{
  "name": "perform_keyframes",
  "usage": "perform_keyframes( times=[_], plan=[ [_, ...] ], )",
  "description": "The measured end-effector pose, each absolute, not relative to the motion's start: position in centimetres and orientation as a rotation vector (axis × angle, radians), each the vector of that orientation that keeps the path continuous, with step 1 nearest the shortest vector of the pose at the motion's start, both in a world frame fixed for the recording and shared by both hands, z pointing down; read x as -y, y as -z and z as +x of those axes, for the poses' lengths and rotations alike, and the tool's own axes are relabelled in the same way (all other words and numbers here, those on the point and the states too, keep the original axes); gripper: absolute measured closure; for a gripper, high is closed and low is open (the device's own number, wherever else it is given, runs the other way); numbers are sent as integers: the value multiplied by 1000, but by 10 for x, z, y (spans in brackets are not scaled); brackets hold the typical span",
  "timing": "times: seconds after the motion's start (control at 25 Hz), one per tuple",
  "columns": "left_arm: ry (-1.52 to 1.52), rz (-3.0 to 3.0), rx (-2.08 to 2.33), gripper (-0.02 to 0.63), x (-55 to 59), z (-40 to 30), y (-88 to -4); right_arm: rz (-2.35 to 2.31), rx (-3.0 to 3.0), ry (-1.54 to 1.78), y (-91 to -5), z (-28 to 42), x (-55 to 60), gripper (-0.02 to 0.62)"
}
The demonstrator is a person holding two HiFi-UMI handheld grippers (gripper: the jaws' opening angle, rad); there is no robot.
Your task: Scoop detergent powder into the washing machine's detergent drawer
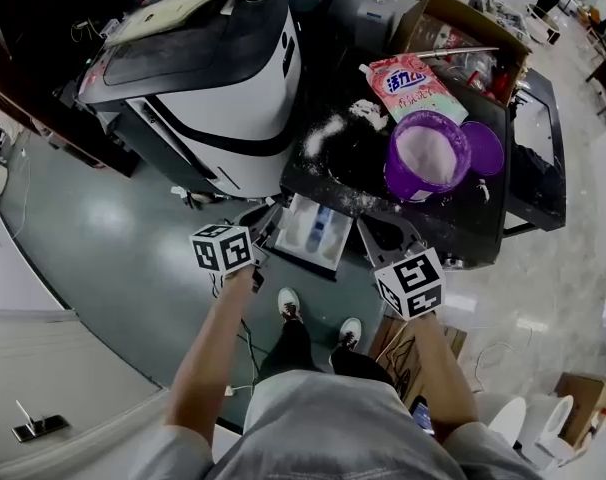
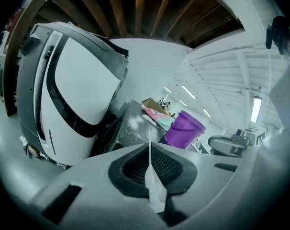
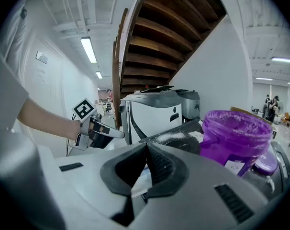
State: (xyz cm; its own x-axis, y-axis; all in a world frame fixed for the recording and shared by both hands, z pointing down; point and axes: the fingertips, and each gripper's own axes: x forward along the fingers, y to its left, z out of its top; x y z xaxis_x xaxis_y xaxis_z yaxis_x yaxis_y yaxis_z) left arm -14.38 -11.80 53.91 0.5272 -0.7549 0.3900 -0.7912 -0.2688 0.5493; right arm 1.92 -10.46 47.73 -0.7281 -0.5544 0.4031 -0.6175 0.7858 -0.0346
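Glossy grey floor, wooden stair underside, white wall, ceiling strip lights.

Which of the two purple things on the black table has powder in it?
The bigger purple tub, open and filled with white powder; the flat purple lid beside it looks bare.

The washing machine is set left of the table; the detergent drawer is found before the table's near edge. On the table, the lid is laid right of the tub; the bag behind.
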Motion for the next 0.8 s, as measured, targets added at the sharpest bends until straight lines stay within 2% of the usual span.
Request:
perform_keyframes(
  times=[0.56, 0.8],
  plan=[
    [-289, 2123, 1208, 591, 129, -124, -578, 943, 2506, -384, -532, 21, 108, 589],
    [-532, 2307, 1181, 591, 123, -109, -578, 951, 2500, -409, -540, 24, 103, 589]
  ],
)
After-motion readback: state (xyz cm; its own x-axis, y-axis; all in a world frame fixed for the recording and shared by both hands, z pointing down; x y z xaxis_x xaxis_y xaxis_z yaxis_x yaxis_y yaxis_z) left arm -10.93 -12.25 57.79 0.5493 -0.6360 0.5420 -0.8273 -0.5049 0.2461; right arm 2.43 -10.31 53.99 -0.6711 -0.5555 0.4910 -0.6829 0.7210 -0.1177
